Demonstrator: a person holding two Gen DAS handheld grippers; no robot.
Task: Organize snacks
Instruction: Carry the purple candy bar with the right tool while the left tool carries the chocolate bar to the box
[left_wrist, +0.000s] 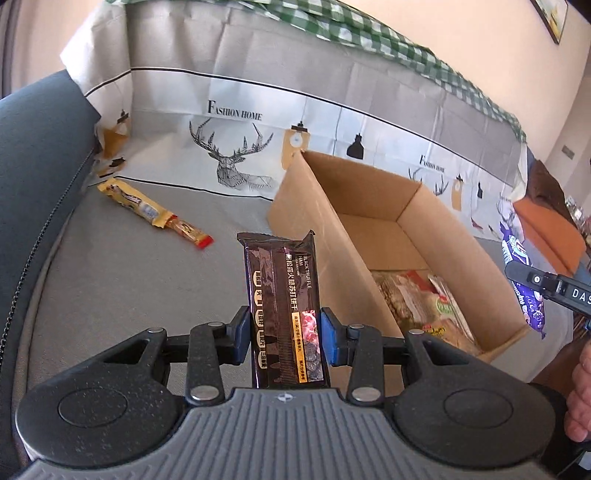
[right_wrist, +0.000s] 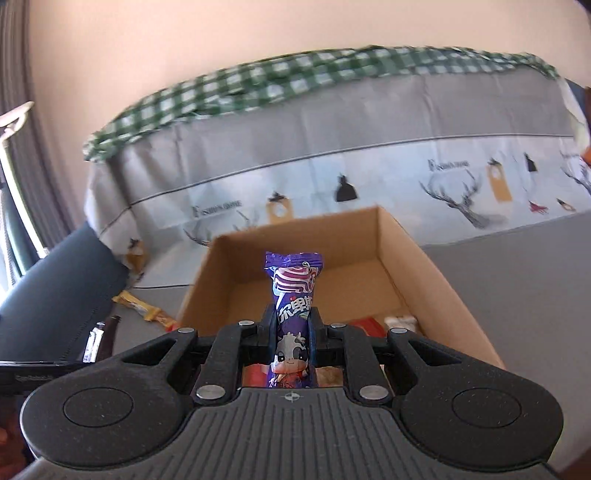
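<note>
My left gripper (left_wrist: 284, 334) is shut on a dark brown cracker pack (left_wrist: 282, 295), held upright just left of an open cardboard box (left_wrist: 314, 206) on the grey sofa seat. Several snack packs (left_wrist: 417, 299) lie in the box's near end. My right gripper (right_wrist: 293, 334) is shut on a purple candy pack (right_wrist: 293, 295) with a cow on it, held upright over the near end of the box (right_wrist: 424, 258). The right gripper and purple pack also show at the right edge of the left wrist view (left_wrist: 521, 280).
Two yellow snack sticks (left_wrist: 151, 212) lie on the seat left of the box, also in the right wrist view (right_wrist: 142, 306). A dark blue armrest (left_wrist: 33, 177) stands at the left. The printed sofa back (left_wrist: 229, 122) rises behind. An orange cushion (left_wrist: 550, 229) sits far right.
</note>
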